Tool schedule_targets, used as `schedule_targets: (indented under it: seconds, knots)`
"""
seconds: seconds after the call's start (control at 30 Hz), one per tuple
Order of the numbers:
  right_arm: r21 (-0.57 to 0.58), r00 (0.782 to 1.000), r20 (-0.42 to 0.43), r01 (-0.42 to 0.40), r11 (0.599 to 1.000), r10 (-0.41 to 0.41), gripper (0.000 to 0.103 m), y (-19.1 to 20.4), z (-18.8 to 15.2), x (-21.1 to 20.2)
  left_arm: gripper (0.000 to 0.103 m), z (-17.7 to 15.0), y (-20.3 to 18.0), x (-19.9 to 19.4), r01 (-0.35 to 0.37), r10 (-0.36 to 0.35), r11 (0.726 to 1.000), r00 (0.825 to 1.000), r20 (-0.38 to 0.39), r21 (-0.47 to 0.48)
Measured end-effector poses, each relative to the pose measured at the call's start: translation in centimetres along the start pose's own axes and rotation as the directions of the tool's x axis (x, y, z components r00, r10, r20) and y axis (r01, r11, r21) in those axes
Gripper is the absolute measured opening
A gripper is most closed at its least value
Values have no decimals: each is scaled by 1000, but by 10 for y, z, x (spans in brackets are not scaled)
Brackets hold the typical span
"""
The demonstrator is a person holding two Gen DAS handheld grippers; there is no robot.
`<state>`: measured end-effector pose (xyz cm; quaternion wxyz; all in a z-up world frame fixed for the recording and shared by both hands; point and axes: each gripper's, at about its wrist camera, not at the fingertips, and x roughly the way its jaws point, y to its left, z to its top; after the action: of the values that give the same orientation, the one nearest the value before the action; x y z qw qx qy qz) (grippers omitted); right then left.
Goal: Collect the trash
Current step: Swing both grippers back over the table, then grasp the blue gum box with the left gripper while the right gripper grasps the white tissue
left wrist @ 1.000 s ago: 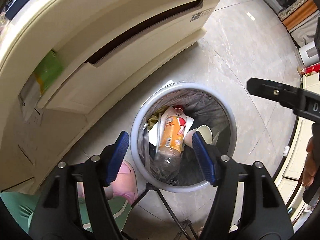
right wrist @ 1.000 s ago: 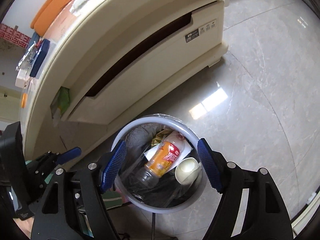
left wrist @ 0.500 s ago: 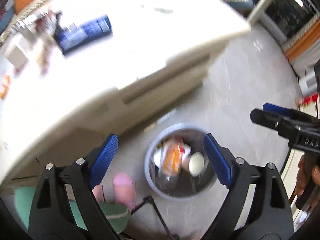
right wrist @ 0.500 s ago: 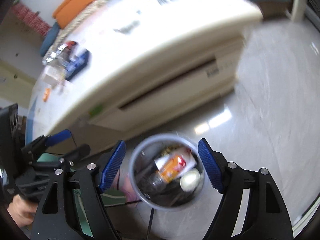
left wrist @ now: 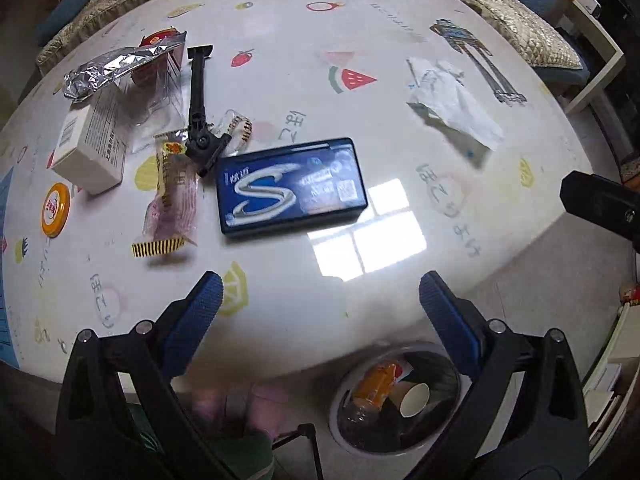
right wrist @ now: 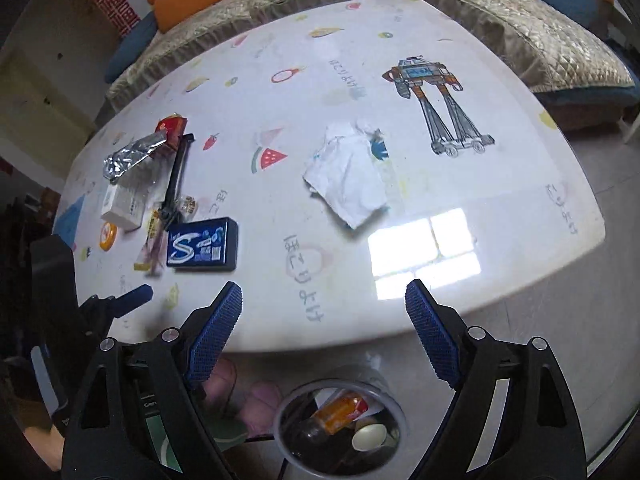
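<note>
On the table (left wrist: 360, 304), wrappers (left wrist: 170, 200) and tissue (right wrist: 348, 178) remain, bin (right wrist: 340, 432) part-filled, both grippers (left wrist: 320, 320) (right wrist: 324, 320) gaping empty.

My two wrist cameras look steeply down from above the desk (left wrist: 360, 120) edge, past spread jaws; both share the blue box (left wrist: 290, 186) ahead and the bin (right wrist: 340, 428) below.

table (left wrist: 400, 152) white, fruit and robot prints | gum box (left wrist: 291, 187) dark blue, silver S | cap (left wrist: 55, 210) yellow | crumpled paper (right wrist: 347, 176) white
</note>
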<state>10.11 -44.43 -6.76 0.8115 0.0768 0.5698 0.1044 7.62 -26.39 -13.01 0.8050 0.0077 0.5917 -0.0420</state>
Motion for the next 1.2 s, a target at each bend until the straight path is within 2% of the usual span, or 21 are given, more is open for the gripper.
schedule_targets:
  seconds: [0.1,0.23,0.33,0.5,0.63,0.77,0.83,0.9,0.93,1.03,1.07,1.1,1.13,1.2]
  knots:
    - [-18,1000,-15,-7,1000,6,84,3,19,18,96,12,6,11,-25,25,999,1000,-19,-27]
    - [-29,999,-37,-11,1000,10,84,1,38,41,96,29,13,20,-54,53,996,999,-9,-66]
    - [-30,999,-54,-8,1000,7,84,-3,45,56,96,40,10,29,-52,50,997,999,-21,-59]
    - [-42,997,-76,-7,999,4,84,-4,54,76,96,50,10,42,-99,98,993,995,-29,-58]
    - [-52,997,-78,14,999,-18,84,-3,62,86,98,54,16,48,-84,83,992,996,-14,-94]
    - [-78,996,-80,44,996,-50,82,1,67,95,98,59,13,50,-85,86,993,996,1,-81]
    - [-87,994,-93,52,995,-60,74,3,68,102,97,59,13,50,-75,77,994,997,15,-75]
    - [-84,991,-118,48,995,-57,54,3,68,108,96,56,14,49,-67,69,995,997,21,-71]
    - [-85,991,-117,54,995,-64,52,4,68,110,95,55,14,49,-65,67,995,998,17,-69]
    - [-72,992,-108,62,995,-70,40,2,69,110,95,55,15,50,-61,63,996,998,17,-64]
    - [-68,991,-107,75,995,-82,30,1,69,110,95,55,15,50,-60,62,996,998,21,-62]
    - [-61,991,-107,73,995,-79,15,-1,69,109,95,55,15,51,-60,61,996,998,23,-61]
    - [-48,992,-111,55,997,-60,10,-3,69,109,95,55,16,52,-56,57,997,998,23,-60]
    - [-47,993,-98,67,997,-71,6,-5,68,106,95,54,16,51,-52,54,997,998,25,-53]
